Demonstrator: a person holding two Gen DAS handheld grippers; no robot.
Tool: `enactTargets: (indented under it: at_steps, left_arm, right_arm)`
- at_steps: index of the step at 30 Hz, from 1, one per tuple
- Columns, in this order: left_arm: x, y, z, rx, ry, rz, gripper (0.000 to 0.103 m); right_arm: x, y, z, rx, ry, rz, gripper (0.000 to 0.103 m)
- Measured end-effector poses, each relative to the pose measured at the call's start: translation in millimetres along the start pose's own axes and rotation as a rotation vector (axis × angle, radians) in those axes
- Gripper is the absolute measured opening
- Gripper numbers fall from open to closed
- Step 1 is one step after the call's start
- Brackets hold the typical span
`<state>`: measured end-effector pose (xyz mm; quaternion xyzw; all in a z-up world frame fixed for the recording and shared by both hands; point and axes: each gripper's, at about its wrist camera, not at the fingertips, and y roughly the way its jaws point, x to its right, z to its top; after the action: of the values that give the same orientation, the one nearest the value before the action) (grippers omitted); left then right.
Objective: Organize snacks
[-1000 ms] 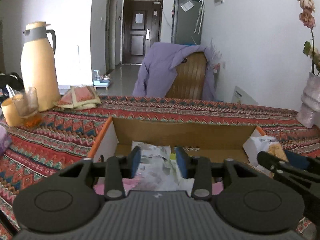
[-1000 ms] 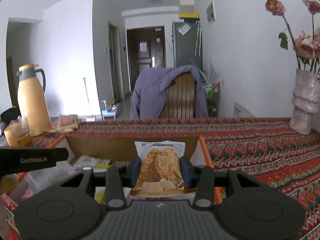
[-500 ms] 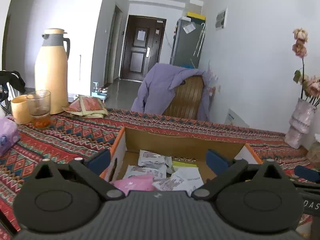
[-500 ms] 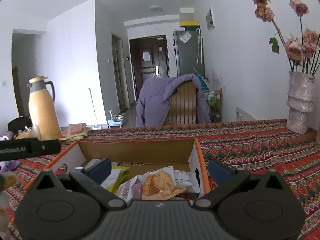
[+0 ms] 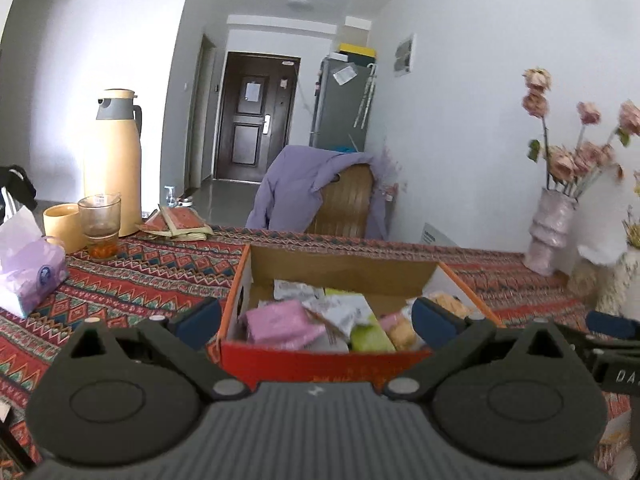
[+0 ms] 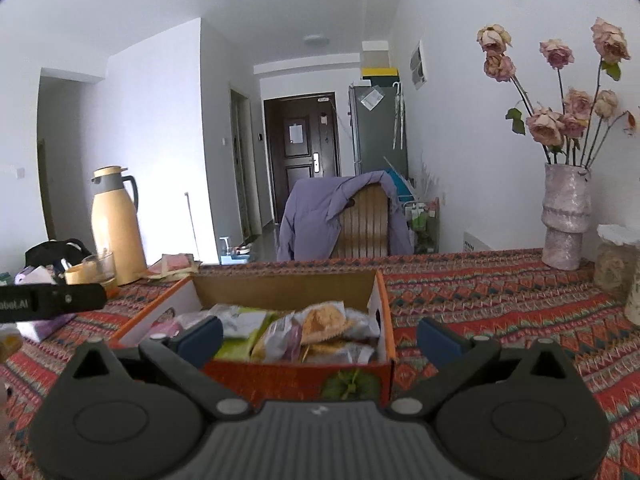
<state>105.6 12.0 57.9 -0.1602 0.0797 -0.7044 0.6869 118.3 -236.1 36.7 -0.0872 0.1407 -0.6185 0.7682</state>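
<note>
A: Both tools hang at the near side of the box [image 5: 236,304]. The left gripper [image 5: 316,316] has its jaws spread wide, nothing between them. The right gripper [image 6: 318,334] is the same, jaws apart and empty.

B: And the snacks?

A: All in the box, as far as these views show. A pink pack [image 5: 280,322] lies near-left, a green pack [image 5: 370,338] in the middle, and a cracker pack [image 6: 326,320] sits on top at the right end, leaning on the right wall.

B: So what's the sensible play from here?

A: My read is the packs are in, and what remains is tidying or pulling clear. If anything gets nudged, come down from above, jaws wide, and press flat, because the cracker pack rides high near the rim and could tip out to the right.

B: Room to work?

A: Plenty on the right: bare tabletop [image 6: 500,304] runs to the vase [image 6: 566,216] far right. The left is tighter, with a tissue pack [image 5: 30,268], a glass [image 5: 100,220] and a flask [image 5: 114,164] standing far left. The two tools sit close together too; the right one's tip shows at the edge of the left view. I'd part them sideways, not across each other.
</note>
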Motion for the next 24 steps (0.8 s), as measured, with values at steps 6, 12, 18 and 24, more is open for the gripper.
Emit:
enactTargets:
  at_steps: [6, 12, 18, 24]
  left_arm:
    - [-3, -27, -27, -0.018, 0.014, -0.006, 0.103]
    - [-4, -44, -49, -0.034, 0.025, 0.008, 0.103]
    - [-1, -51, -71, -0.073, 0.065, 0.007, 0.103]
    - [0, -53, -83, -0.1, 0.061, -0.001, 0.103]
  right_arm:
    - [0, -32, -17, -0.016, 0.002, 0.005, 0.103]
    - [-3, -46, -33, -0.055, -0.015, 0.007, 0.103]
    - [-5, -53, -50, -0.099, -0.01, 0.016, 0.103]
    - [-7, -55, -61, -0.131, -0.014, 0.027, 0.103]
